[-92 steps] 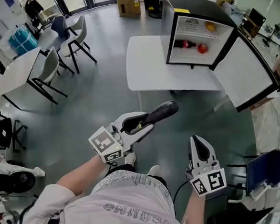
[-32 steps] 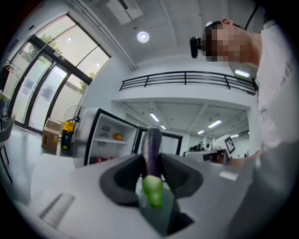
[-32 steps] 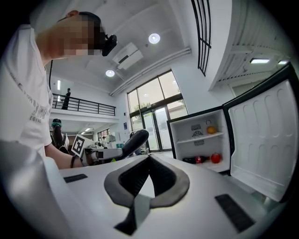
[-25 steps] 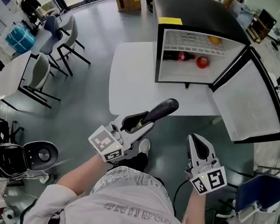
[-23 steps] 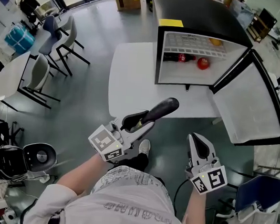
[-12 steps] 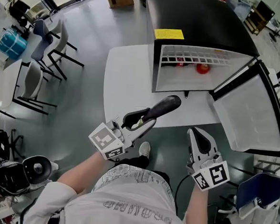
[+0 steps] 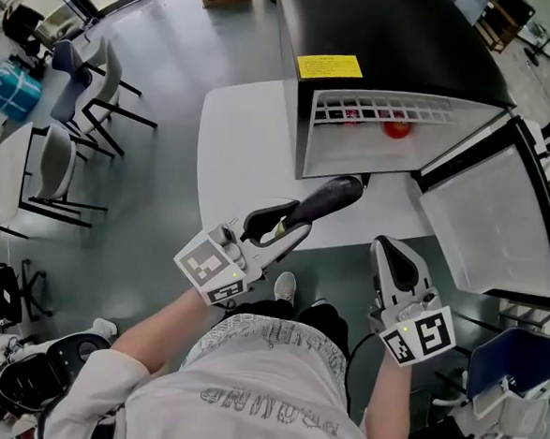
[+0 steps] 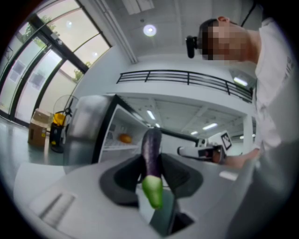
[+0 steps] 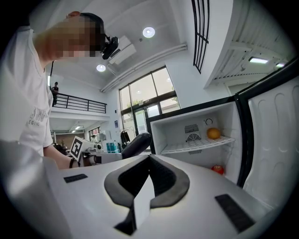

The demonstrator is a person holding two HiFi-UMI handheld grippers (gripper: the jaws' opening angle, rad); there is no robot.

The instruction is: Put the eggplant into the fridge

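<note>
No writing could be read with certainty

A yellow label (image 7: 329, 67) on the black top of the fridge (image 7: 392, 30) carried print too small to read. Pale lettering across the person's shirt (image 7: 272, 401) appeared upside down and blurred. The left gripper (image 7: 291, 229) and right gripper (image 7: 391, 248) bore only square black-and-white code markers on their cubes.

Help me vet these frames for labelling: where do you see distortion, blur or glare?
Head view: evenly lit and sharp, mild wide-angle bending at the edges. Left gripper view: heavy fisheye with dark corners; the eggplant looks soft close up; ceiling lamp blooms. Right gripper view: same fisheye vignette; bright windows behind, fridge interior clear.
</note>
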